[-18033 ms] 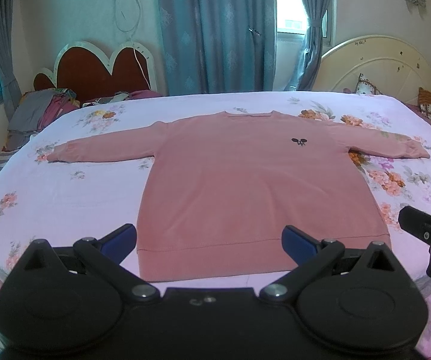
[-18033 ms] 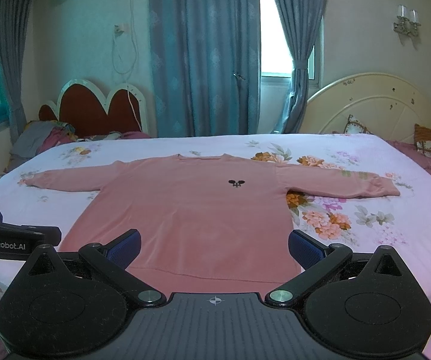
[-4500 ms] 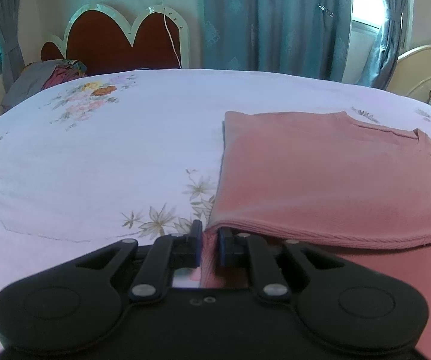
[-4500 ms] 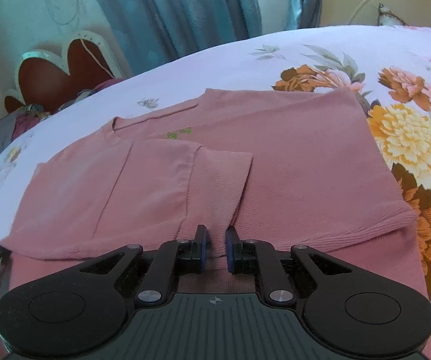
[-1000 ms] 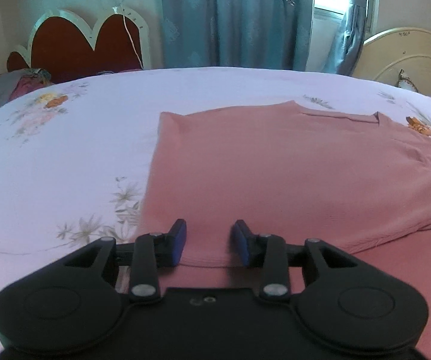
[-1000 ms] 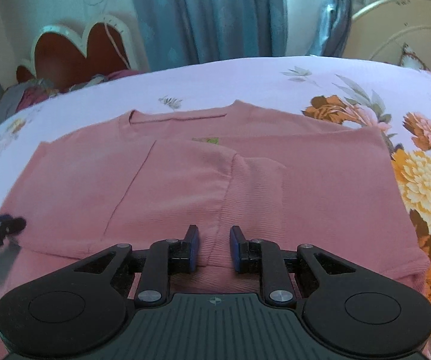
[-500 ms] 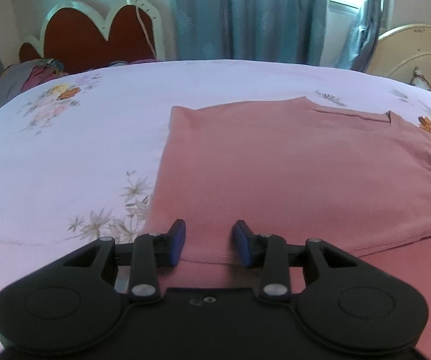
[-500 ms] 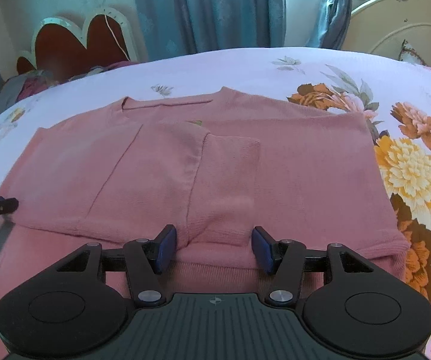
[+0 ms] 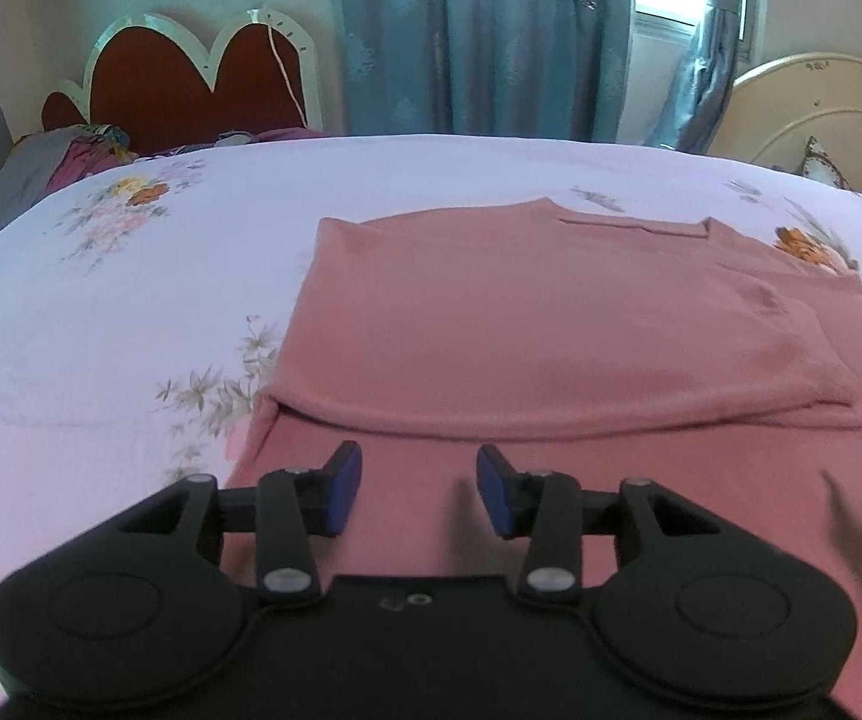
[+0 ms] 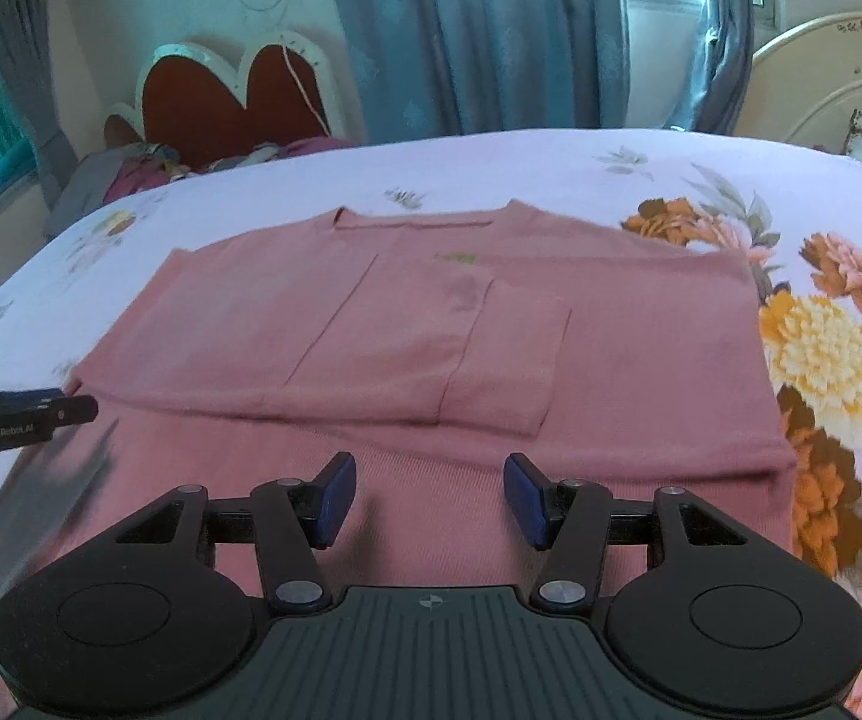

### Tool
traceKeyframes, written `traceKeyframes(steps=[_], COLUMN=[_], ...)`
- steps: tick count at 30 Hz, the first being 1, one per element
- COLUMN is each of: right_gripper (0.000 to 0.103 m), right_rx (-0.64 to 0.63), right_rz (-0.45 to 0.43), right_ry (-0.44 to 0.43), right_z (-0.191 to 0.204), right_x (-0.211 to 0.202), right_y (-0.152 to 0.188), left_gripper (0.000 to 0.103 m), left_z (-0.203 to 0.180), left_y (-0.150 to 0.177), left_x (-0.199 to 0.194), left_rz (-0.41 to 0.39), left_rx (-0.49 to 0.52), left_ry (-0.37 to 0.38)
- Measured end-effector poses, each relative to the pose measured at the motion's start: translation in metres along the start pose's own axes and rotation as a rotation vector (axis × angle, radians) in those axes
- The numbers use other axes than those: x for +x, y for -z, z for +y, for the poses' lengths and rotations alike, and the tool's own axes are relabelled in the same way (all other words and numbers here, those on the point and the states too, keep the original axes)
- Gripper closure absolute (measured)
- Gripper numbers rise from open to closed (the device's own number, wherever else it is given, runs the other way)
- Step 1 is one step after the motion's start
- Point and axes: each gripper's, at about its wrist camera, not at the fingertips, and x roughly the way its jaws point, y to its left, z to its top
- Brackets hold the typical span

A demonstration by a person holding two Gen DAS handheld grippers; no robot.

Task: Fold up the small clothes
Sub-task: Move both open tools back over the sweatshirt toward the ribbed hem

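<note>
A pink sweatshirt point(image 9: 551, 324) point(image 10: 431, 324) lies flat on the flowered bed sheet point(image 9: 131, 276), with both sleeves folded in across its body and a folded edge running across it. My left gripper point(image 9: 419, 483) hovers over the cloth near the sweatshirt's left side, just short of that folded edge; its jaws are opening and hold nothing. Over the near middle of the garment, my right gripper point(image 10: 429, 495) stands open with nothing between its fingers. The left gripper's tip point(image 10: 41, 414) shows at the left edge of the right wrist view.
Red heart-shaped headboard point(image 9: 191, 84) and blue curtains point(image 9: 479, 36) stand beyond the bed. A pile of clothes point(image 9: 65, 162) lies at the far left. A cream round headboard point(image 9: 821, 114) is at the right. Bare sheet spreads left of the sweatshirt.
Both grippers have let go of the cloth and drawn back toward the near hem. The right jaws spread wide first; the left jaws spread a little more just now.
</note>
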Motion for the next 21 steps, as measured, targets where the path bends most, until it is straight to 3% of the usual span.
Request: traceKeyframes(steps=[21], right_gripper=[0.049], right_rx=[0.054], right_rz=[0.007], right_ry=[0.127], right_z=[0.045], right_x=[-0.077], right_y=[0.084], left_gripper=[0.051], left_z=[0.029], left_y=[0.077], left_x=[-0.06], left_rz=[0.022], left_rx=[0.091], left_ry=[0.126])
